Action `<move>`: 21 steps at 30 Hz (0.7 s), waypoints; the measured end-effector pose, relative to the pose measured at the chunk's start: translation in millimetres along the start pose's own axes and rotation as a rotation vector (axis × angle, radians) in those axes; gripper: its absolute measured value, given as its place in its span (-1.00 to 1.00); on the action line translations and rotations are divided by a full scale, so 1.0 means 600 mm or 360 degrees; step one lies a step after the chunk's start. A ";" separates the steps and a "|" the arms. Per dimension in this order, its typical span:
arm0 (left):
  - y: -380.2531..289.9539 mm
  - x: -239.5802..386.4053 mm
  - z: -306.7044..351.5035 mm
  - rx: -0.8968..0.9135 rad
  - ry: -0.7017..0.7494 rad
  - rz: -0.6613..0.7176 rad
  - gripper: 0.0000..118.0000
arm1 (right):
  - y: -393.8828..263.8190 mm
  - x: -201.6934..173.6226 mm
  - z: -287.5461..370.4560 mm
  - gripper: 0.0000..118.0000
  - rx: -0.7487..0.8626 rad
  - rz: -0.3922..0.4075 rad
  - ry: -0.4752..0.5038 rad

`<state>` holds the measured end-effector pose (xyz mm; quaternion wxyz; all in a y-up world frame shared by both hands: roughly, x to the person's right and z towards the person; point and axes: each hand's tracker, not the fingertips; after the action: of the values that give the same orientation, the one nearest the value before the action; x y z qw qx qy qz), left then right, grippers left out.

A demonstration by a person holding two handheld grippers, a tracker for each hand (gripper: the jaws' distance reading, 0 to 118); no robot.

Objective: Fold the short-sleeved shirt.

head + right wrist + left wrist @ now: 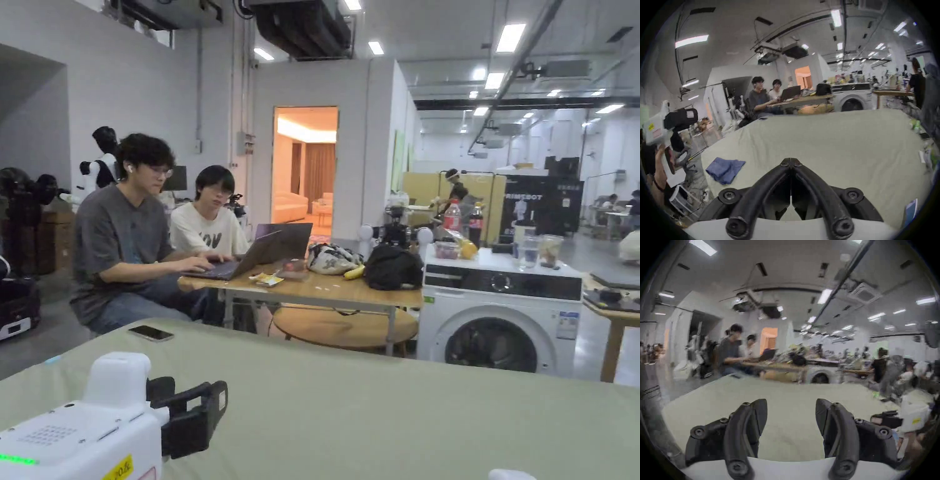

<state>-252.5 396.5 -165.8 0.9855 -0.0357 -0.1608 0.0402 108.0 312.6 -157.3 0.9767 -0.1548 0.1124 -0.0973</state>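
A blue garment (725,169) lies folded into a small bundle on the pale green table cover (826,138), near its left edge in the right gripper view. My right gripper (791,160) hovers over the cover to the right of the garment, jaws shut with nothing between them. My left gripper (791,404) is held above the bare cover (786,391), open and empty. The head view has it at the lower left (206,409), raised off the cover (387,412). The right gripper view catches it far left (680,116), off the table's edge.
A dark phone (150,333) lies on the table's far left corner. Beyond the table two people (125,237) sit at a wooden desk (325,289) with a laptop. A white washing machine (500,319) stands to the right. Other people stand far right (878,366).
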 end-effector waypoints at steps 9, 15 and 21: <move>-0.045 0.195 -0.021 -0.0077 0.0092 -0.0200 -1.00 | 0.024 0.031 0.108 -1.00 0.0410 0.0110 -0.0423; -0.092 0.202 -0.010 -0.0085 0.0130 -0.0320 -1.00 | -0.003 0.008 0.140 -1.00 0.0345 0.0234 -0.0591; -0.088 0.170 -0.003 -0.0044 0.0071 -0.0141 -1.00 | -0.013 0.038 0.139 -1.00 0.0304 0.0124 -0.0580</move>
<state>-151.8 353.4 -131.3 0.9891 -0.0429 -0.1407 -0.0066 149.2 323.7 -81.8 0.9942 -0.0721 -0.0698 -0.0400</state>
